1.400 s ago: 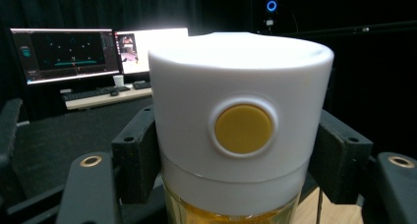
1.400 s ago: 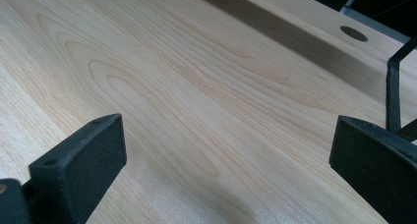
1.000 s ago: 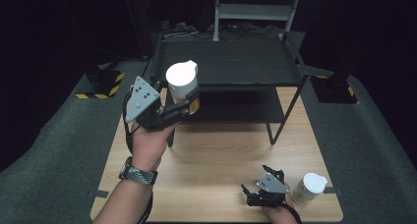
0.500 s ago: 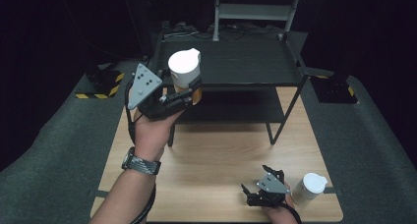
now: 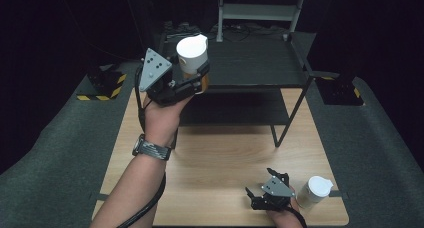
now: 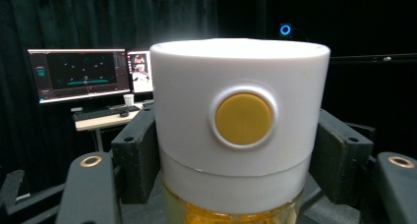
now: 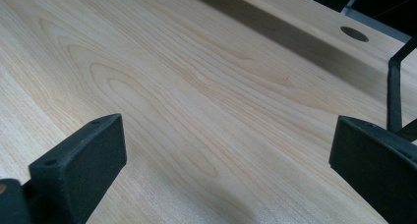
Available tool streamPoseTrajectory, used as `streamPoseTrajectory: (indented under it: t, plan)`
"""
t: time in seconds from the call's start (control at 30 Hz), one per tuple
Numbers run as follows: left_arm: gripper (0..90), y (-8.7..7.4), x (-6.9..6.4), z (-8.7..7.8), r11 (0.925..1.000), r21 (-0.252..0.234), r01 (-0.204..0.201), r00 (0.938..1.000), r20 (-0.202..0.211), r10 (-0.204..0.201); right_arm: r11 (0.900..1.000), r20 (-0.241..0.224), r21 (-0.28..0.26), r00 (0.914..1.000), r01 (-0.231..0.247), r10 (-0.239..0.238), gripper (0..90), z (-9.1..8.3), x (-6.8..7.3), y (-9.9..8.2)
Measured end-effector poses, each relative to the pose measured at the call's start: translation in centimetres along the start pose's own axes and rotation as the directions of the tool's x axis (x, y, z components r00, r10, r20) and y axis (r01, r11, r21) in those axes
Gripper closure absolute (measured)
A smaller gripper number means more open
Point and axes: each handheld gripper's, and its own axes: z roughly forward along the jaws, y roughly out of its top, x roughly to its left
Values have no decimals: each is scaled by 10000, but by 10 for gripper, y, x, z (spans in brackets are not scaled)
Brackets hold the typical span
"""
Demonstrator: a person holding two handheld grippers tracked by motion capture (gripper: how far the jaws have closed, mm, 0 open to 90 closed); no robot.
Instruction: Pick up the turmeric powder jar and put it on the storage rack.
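My left gripper (image 5: 200, 77) is shut on a jar (image 5: 192, 58) with a white lid and yellow contents. I hold it upright in the air by the front left corner of the black shelf rack (image 5: 260, 63). In the left gripper view the jar (image 6: 238, 130) shows a round yellow button on its white lid, and the black pads (image 6: 137, 150) press on both its sides. Near the table's front edge my right gripper (image 5: 260, 190) rests low over the wood, open with nothing between its jaws; in the right gripper view its fingers (image 7: 83, 157) stand wide apart over bare wood. A second white-lidded jar (image 5: 315, 190) stands just right of that hand.
The wooden table (image 5: 225, 153) carries the black two-level rack at its far half; a rack leg (image 5: 290, 115) slants down to the tabletop. Dark grey floor mats (image 5: 60, 138) flank the table. Monitors on a desk (image 6: 83, 76) show beyond the held jar.
My left hand has carried the jar up and away from me, toward the rack's top level. The right gripper and the second jar have stayed put.
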Motion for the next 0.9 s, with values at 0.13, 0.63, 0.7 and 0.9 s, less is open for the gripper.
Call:
streamPoseTrajectory:
  t: [0.13, 0.63, 0.7, 0.9]
  plan:
    - [306, 0, 1, 7, 10000, -4, 1, 10000, -51, -1, 10000, -6, -19, 10000, -12, 12, 0, 0, 0, 0]
    - [306, -3, 4, 38, 9999, 60, 160, 9995, -273, -158, 10000, -44, -25, 10000, -59, 59, 0, 0, -1, -1]
    - [306, -4, 5, 40, 9998, 80, 208, 9994, -290, -205, 10000, -51, -23, 10000, -73, 73, 0, 0, -1, -1]
    - [306, -3, 5, 47, 9993, 238, 276, 9990, -360, -268, 10000, -57, -23, 10000, -60, 60, 0, 0, -1, -1]
